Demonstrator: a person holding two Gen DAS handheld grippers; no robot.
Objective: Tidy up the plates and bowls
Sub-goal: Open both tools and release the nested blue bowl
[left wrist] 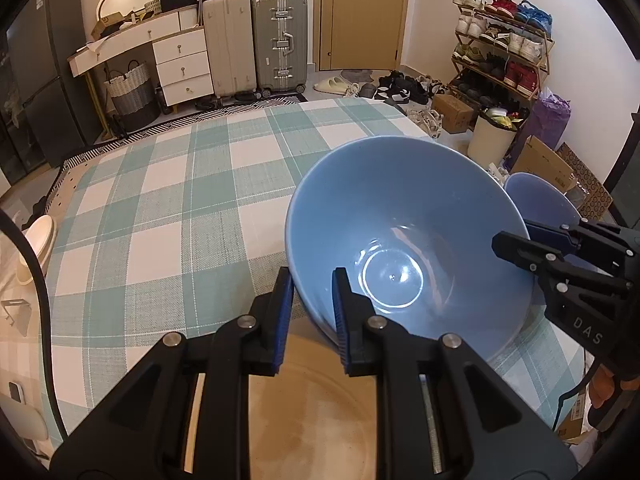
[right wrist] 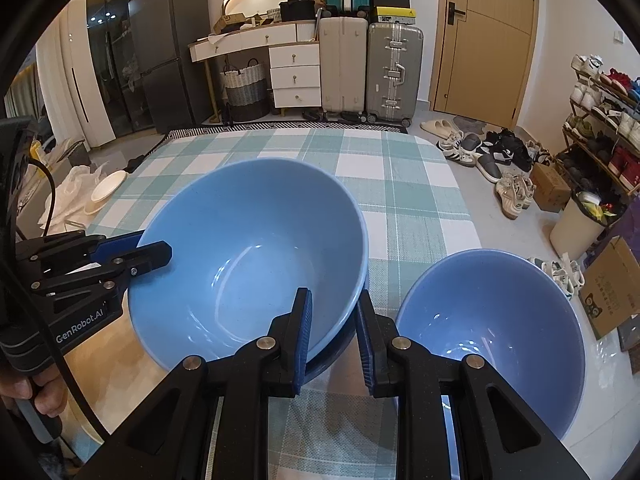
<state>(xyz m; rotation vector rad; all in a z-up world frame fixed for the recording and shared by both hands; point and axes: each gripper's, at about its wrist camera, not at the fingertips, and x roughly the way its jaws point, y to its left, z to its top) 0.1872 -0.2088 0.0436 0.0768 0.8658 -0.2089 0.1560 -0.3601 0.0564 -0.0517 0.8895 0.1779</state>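
Note:
A large blue bowl (left wrist: 404, 232) (right wrist: 252, 248) is tilted above the checked table, over a tan plate (left wrist: 312, 408) (right wrist: 100, 360). My left gripper (left wrist: 310, 316) straddles its near-left rim, one finger inside and one outside, with a small gap. My right gripper (right wrist: 334, 332) straddles the opposite rim the same way; it also shows in the left wrist view (left wrist: 520, 240). The left gripper also shows in the right wrist view (right wrist: 148, 248). A smaller blue bowl (right wrist: 492, 332) (left wrist: 540, 200) stands upright to the right.
The table has a green and white checked cloth (left wrist: 180, 208) (right wrist: 400, 184). A white dish (right wrist: 106, 188) lies off the table's left side. Suitcases (left wrist: 256, 44), drawers, a shoe rack (left wrist: 504, 48) and a bin (right wrist: 580, 224) stand on the floor beyond.

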